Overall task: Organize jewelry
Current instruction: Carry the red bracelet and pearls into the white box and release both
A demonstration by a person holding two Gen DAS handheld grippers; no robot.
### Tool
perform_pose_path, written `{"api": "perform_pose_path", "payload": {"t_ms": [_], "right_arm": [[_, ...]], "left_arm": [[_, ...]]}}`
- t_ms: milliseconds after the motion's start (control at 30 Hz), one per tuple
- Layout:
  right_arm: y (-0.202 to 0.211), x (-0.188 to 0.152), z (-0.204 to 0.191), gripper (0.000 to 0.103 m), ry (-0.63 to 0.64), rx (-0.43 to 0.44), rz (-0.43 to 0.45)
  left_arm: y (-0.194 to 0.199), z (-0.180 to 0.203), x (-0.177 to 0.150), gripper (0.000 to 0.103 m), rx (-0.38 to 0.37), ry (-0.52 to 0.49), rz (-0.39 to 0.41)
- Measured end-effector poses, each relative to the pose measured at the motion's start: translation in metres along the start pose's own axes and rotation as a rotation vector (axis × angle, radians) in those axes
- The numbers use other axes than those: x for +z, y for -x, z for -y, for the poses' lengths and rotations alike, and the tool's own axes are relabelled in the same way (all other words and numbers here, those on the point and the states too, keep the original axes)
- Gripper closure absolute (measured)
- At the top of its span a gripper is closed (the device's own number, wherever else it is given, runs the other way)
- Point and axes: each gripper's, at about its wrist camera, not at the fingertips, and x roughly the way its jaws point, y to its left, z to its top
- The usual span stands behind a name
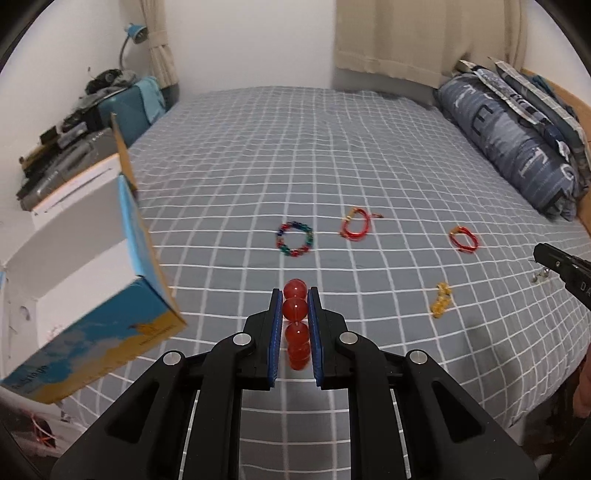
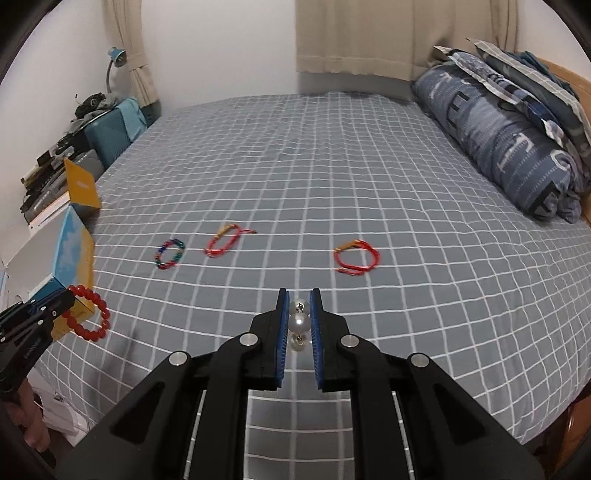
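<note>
My left gripper (image 1: 295,295) is shut on a red bead bracelet (image 1: 295,310), held above the bed; in the right wrist view the same bracelet (image 2: 92,314) hangs from the left gripper (image 2: 64,301) as a loop. My right gripper (image 2: 298,295) is shut on a pearl piece (image 2: 298,323) with small metal links. On the checked bedspread lie a multicoloured bead bracelet (image 1: 294,239), two red cord bracelets (image 1: 356,223) (image 1: 463,239) and a yellow bead bracelet (image 1: 441,299). An open blue and yellow box (image 1: 92,295) stands at the bed's left edge, beside the left gripper.
A checked grey bedspread (image 2: 332,166) covers the bed. Folded blue bedding (image 2: 509,140) is piled at the right. A cluttered side table with a teal case (image 1: 122,107) and a lamp (image 1: 135,35) stands at the left. Curtains hang at the back.
</note>
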Motion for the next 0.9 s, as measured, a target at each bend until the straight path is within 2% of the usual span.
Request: {"api": "perform_pose_path", "payload": {"t_ms": [267, 633, 900], "right_arm": [[-0.003, -0.012, -0.041, 0.092, 0.057, 0.036, -0.018], [0.005, -0.049, -0.077, 0.092, 0.067, 0.076, -0.018], [0.004, -0.038, -0.111, 0.092, 0.104, 0.101, -0.014]], "left_arm": [[0.016, -0.029, -0.011, 0.090, 0.019, 0.039, -0.003], [0.030, -0.060, -0.054, 0.090, 0.054, 0.091, -0.015], [0.034, -0.085, -0.050, 0.090, 0.062, 0.123, -0.007]]}}
